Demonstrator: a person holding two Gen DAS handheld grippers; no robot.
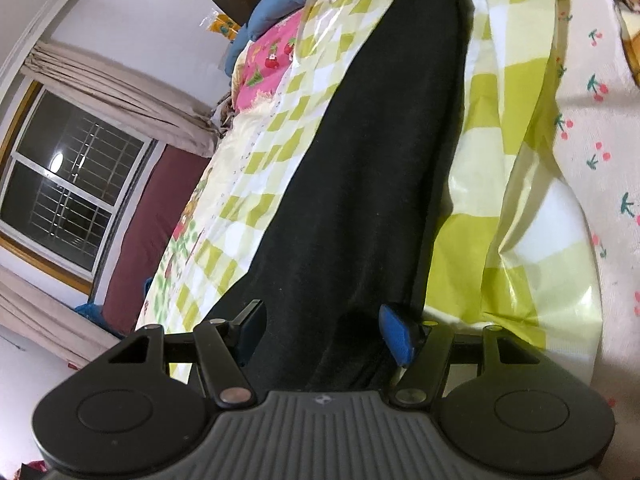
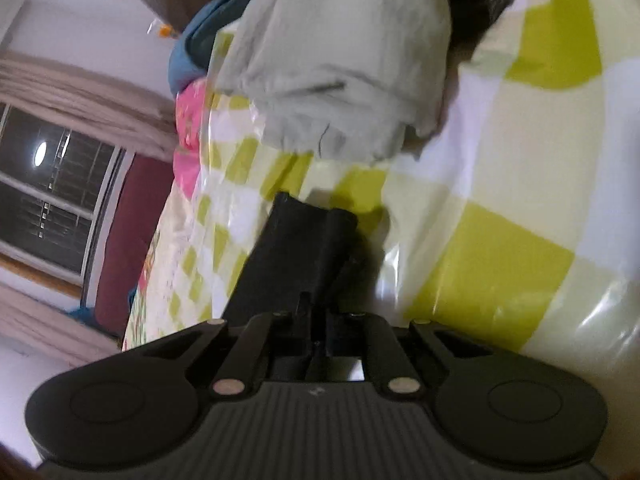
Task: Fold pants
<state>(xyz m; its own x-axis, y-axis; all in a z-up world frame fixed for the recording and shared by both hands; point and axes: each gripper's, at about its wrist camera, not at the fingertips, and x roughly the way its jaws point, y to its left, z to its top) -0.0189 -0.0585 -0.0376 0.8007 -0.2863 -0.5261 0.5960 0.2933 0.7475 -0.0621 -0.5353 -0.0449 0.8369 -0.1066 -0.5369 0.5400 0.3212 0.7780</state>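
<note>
In the left wrist view, black pants (image 1: pixel 384 160) lie stretched lengthwise on a green-and-white checked plastic sheet (image 1: pixel 500 184) that covers a bed. My left gripper (image 1: pixel 324 320) stands wide open at their near end. The black cloth runs between the dark finger and the blue-padded finger (image 1: pixel 396 336), and I see neither pad pressing on it. In the right wrist view, my right gripper (image 2: pixel 316 208) has its two black fingers close together above the checked sheet (image 2: pixel 500 248), with nothing visible between them. A dark patch that looks like shadow lies beside them. A bit of black cloth (image 2: pixel 480 4) shows at the top.
A folded pale grey garment (image 2: pixel 340 80) lies on the sheet beyond the right gripper. A blue cushion (image 1: pixel 276 8) and pink printed bedding (image 1: pixel 272 60) lie at the far end. A cherry-print sheet (image 1: pixel 592 128) is to the right. The bed's left edge drops toward a window (image 1: pixel 68 184) and curtains.
</note>
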